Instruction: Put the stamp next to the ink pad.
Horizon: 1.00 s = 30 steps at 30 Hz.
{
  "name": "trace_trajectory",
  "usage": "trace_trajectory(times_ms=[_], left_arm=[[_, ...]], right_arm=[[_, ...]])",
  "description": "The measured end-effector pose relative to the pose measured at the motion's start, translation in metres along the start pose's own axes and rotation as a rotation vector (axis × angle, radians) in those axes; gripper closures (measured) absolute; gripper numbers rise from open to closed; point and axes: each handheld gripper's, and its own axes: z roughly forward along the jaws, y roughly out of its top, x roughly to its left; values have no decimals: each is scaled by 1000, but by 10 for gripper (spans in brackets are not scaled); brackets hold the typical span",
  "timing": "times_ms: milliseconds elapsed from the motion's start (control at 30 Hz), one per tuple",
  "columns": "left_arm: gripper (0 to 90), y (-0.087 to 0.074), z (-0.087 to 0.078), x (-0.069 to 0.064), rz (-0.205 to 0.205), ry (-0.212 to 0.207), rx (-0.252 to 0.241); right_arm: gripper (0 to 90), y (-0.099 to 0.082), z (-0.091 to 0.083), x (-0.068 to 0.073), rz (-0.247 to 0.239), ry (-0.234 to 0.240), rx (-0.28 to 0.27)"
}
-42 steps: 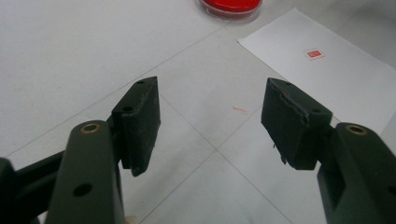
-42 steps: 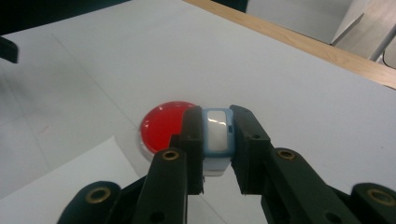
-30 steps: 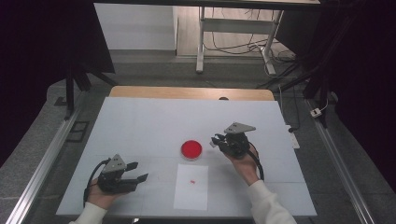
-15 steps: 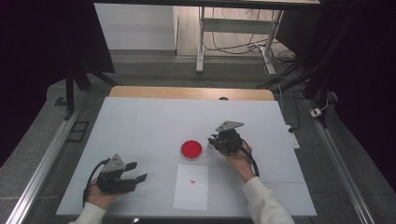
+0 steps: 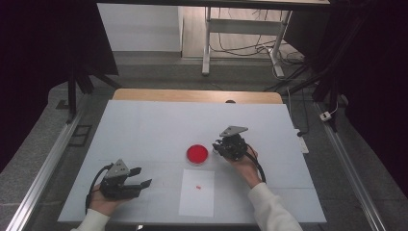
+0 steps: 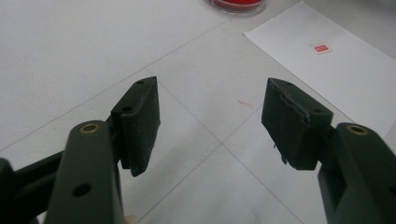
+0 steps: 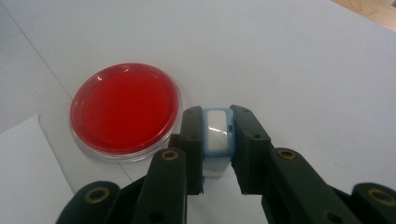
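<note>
A round red dish [image 5: 197,154] [image 7: 125,108] with a clear rim sits mid-table. Just right of it my right gripper [image 5: 219,148] [image 7: 217,126] is shut on a small light-blue and white block [image 7: 217,135], held upright between the pads close beside the dish rim. A white paper sheet [image 5: 197,192] [image 6: 336,65] with a small red square mark [image 5: 198,186] [image 6: 321,48] lies in front of the dish. At the near left my left gripper [image 5: 142,177] [image 6: 212,121] rests low over the table, open, with nothing between its fingers.
The white table top [image 5: 159,130] carries thin grid lines and a small red smear [image 6: 245,103]. A wooden edge [image 5: 192,95] runs along the far side. Metal rails [image 5: 43,168] flank the table, and a frame leg with cables [image 5: 240,43] stands beyond.
My right gripper has moved slightly left and down toward the red dish, still gripping the block. The left gripper has stayed put.
</note>
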Motion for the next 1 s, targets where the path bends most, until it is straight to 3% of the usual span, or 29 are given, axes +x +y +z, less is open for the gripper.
trace_trajectory(times_ms=[167,433,667,1000], left_arm=[[368,0,0,0,0,0,-1],[362,0,0,1,0,2,0],[363,-1,-1,1,-3,6,-4],[362,-1,-3,2,-1,20,-23]], right_arm=[[740,0,0,0,-1,-5,-1],[558,0,-5,-2,27,-6,-51],[470,0,-15,-5,46,-4,-113],[436,-6,-36,1,5,-16,-162]])
